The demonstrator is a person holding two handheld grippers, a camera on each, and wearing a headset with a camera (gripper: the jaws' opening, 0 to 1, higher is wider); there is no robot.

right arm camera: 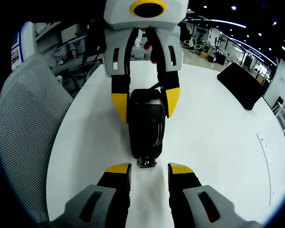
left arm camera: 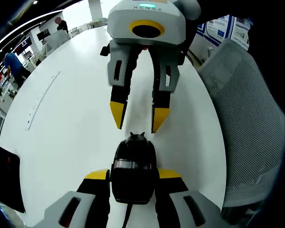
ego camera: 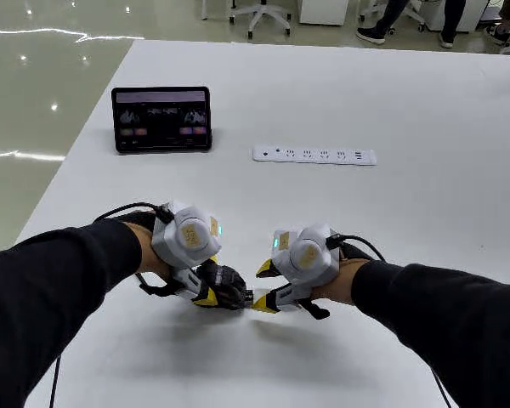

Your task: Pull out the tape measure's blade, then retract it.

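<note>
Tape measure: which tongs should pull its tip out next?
Right. The right tongs are open, facing the blade tip just ahead of them; the left tongs are shut on the tape measure.

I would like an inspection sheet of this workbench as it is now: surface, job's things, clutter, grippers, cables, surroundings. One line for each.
Surface: white table, no spills seen.
Job's things: black tape measure, blade not pulled out; its end hook sits at the case mouth.
Clutter: tablet with lit screen and white power strip, both farther back, apart from the work.
Grippers: left gripper shut on the tape measure's case; right gripper open, jaws either side of the hook.
Cables: black cables run from the grippers along the sleeves.
Surroundings: grey mesh chair by the table; glossy floor; people's legs beyond the far edge.
</note>
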